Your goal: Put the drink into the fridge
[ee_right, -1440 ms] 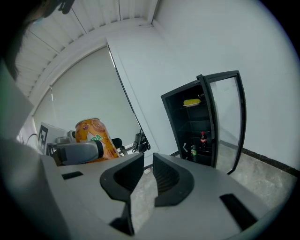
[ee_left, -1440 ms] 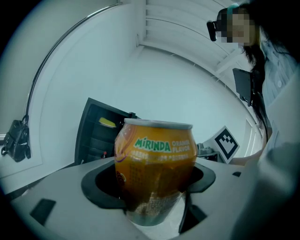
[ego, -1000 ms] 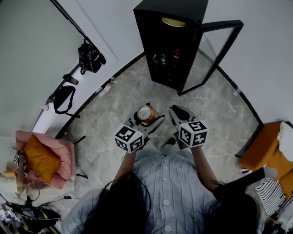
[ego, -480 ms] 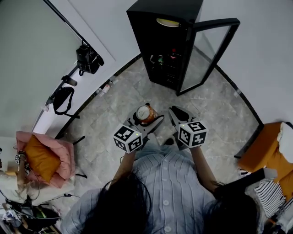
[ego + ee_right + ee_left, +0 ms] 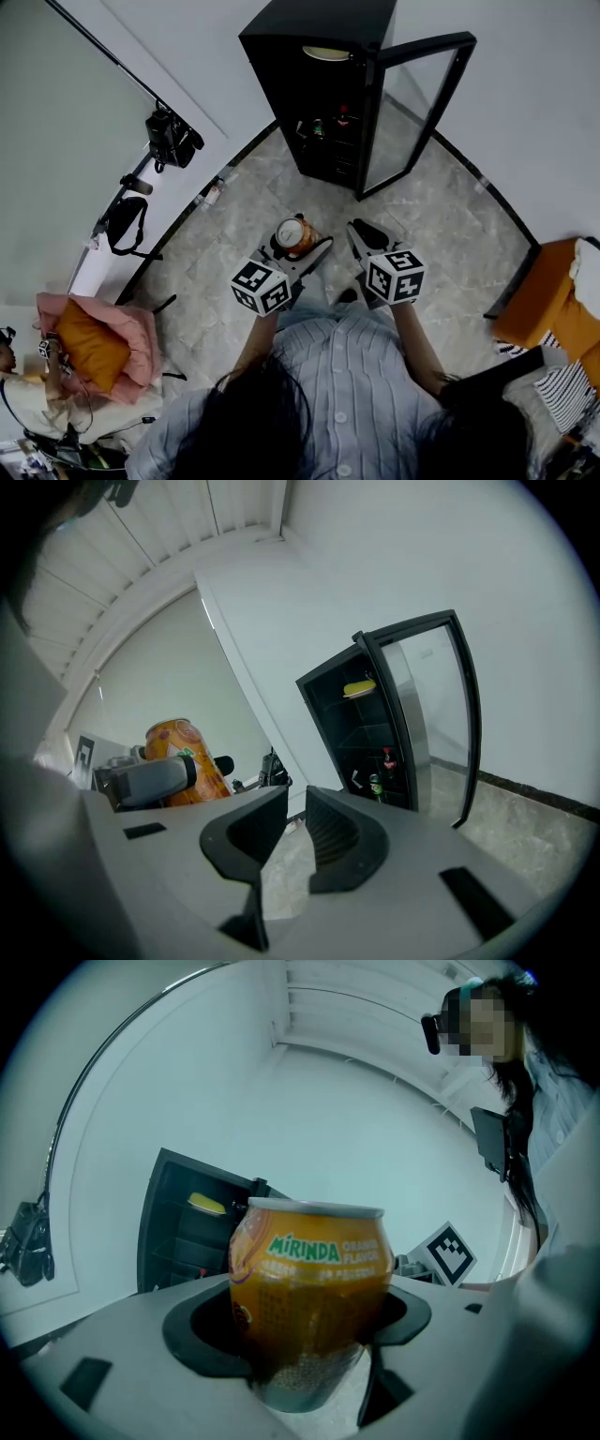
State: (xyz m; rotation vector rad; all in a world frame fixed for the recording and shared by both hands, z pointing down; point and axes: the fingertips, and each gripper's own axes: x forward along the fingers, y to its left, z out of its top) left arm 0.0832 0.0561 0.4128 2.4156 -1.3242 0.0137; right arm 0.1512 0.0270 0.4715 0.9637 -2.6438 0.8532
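A person in a striped shirt (image 5: pixel 347 384) stands on a marble floor (image 5: pixel 225 234) and holds a gripper out in front in each hand. The left gripper (image 5: pixel 309 1327) is clamped on an orange Mirinda can (image 5: pixel 309 1269). The can is upright, and the jaws press its lower half from both sides. In the head view the can's top faces up, just ahead of the marker cube. The right gripper (image 5: pixel 292 832) is just beside the left one, not touching it. Its jaws are drawn nearly together, with only a thin slit between them and nothing in it.

Across a stretch of floor, well apart from the can, a black fridge (image 5: pixel 319 23) stands against the white wall (image 5: pixel 525 112). Its glass door (image 5: pixel 422 103) is swung wide open to the right. Inside, something yellow (image 5: pixel 359 688) lies on the top shelf, and a few small bottles (image 5: pixel 382 771) stand lower down.

At the left edge of the room a camera (image 5: pixel 171 136) sits on a tripod. Nearer, a pink chair (image 5: pixel 131 328) holds an orange cushion (image 5: pixel 84 342). An orange seat (image 5: pixel 539 314) is at the right.
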